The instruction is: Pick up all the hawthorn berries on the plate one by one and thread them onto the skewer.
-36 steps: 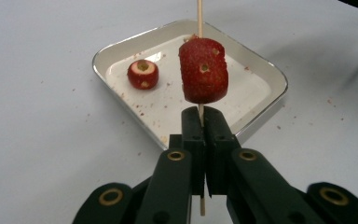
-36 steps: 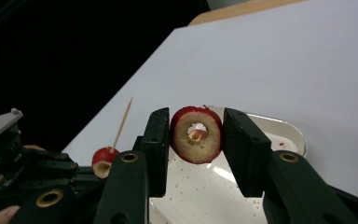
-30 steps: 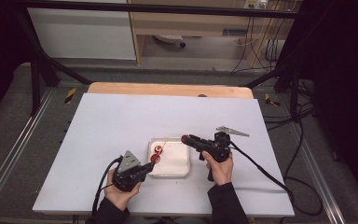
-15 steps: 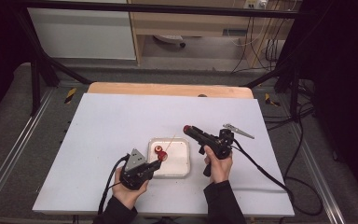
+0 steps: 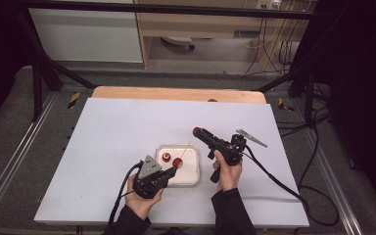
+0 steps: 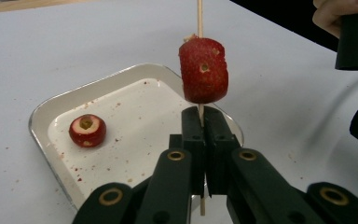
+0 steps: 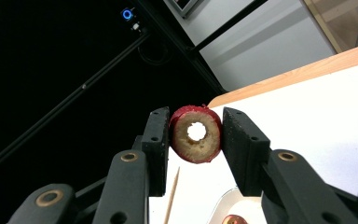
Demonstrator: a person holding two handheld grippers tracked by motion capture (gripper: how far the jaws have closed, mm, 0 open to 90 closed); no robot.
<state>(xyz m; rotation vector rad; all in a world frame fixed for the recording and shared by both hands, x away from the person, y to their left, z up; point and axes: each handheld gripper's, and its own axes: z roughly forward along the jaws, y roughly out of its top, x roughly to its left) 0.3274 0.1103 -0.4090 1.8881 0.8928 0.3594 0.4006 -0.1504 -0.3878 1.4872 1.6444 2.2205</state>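
My left gripper (image 6: 203, 112) is shut on a thin wooden skewer (image 6: 199, 14) that stands upright, with a red cored fruit piece (image 6: 203, 70) threaded just above the jaws. In the high view this gripper (image 5: 172, 169) is at the front edge of a small white tray (image 5: 192, 177). A second red fruit piece (image 6: 87, 130) lies in the tray (image 6: 98, 84). My right gripper (image 7: 196, 114) is shut on a red fruit ring (image 7: 196, 134) with a hole through its middle. It is raised beyond the tray's right side (image 5: 197, 131), near the skewer's top end.
The white table top (image 5: 127, 132) has open room to the left and at the back. A wooden board edge (image 5: 176, 93) runs along the far side. Cables trail from both grippers toward the front and right edges.
My left gripper moved right and forward to the tray with the skewer and its fruit piece. The right gripper rose a little and drifted away from the tray, still gripping the ring.
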